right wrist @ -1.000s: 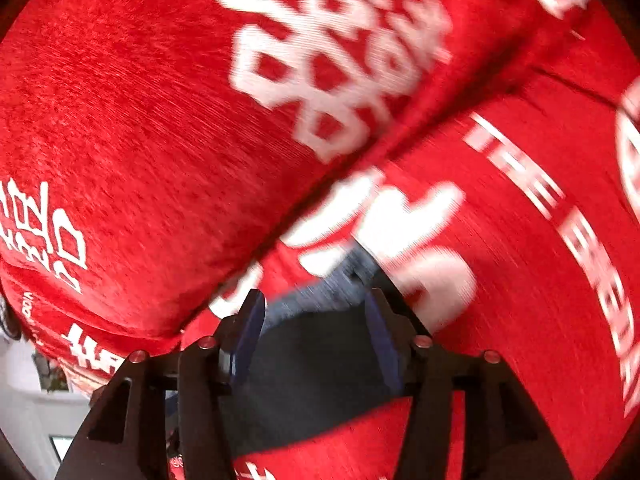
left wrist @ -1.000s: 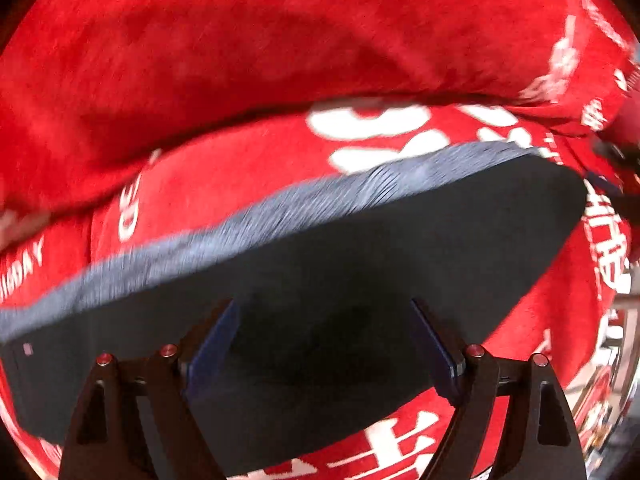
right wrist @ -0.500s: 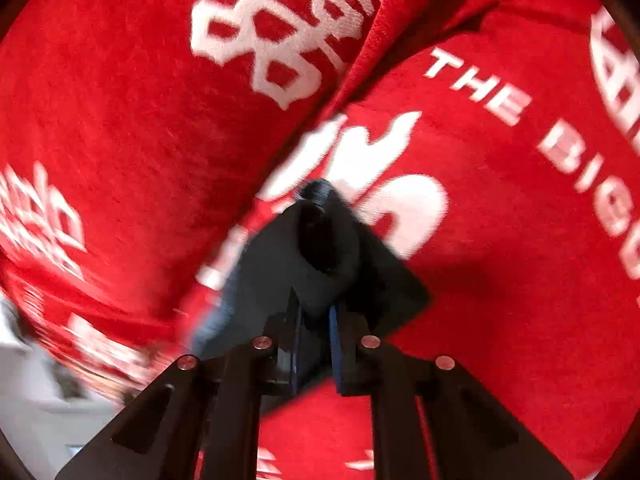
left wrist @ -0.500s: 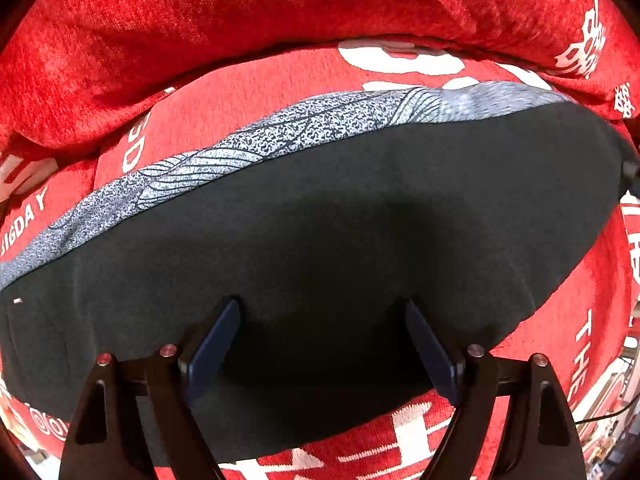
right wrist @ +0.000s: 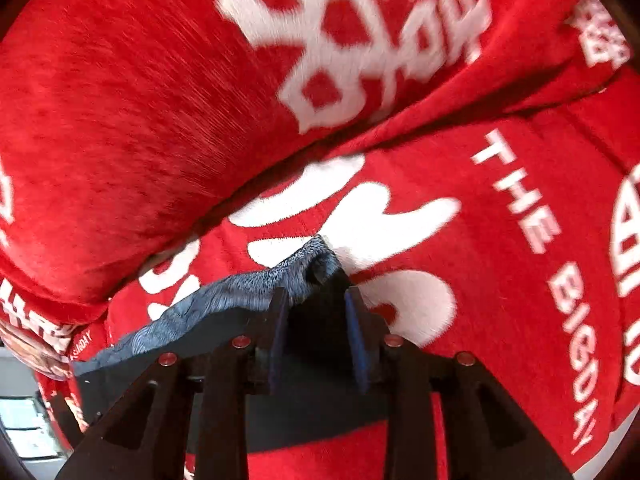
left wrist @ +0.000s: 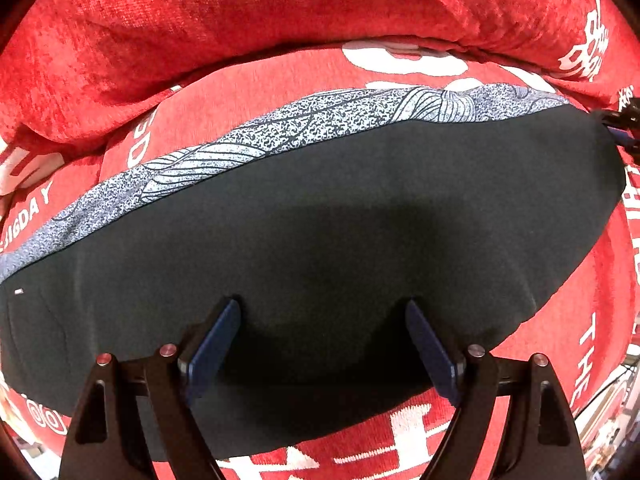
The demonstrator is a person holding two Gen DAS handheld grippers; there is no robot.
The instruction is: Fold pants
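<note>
The pants [left wrist: 320, 216] are dark, with a grey patterned band along the far edge, lying flat on a red sofa seat. My left gripper [left wrist: 322, 332] is open and hovers over their near edge with nothing between its fingers. In the right wrist view the pants' right corner [right wrist: 320, 264] is bunched and lifted. My right gripper [right wrist: 316, 308] has its fingers partly apart around the dark cloth at that corner; the view is blurred, so I cannot tell if they pinch it.
The red sofa cover with white lettering [left wrist: 280, 80] lies under the pants. Its padded backrest [left wrist: 240, 8] rises just beyond them and fills the upper left of the right wrist view [right wrist: 120, 120]. Floor and room clutter show at the lower edges.
My right gripper shut tight on the pants' corner half a second ago and its fingers now stand wider. The left view has steadied over the flat pants; the left fingers stay open.
</note>
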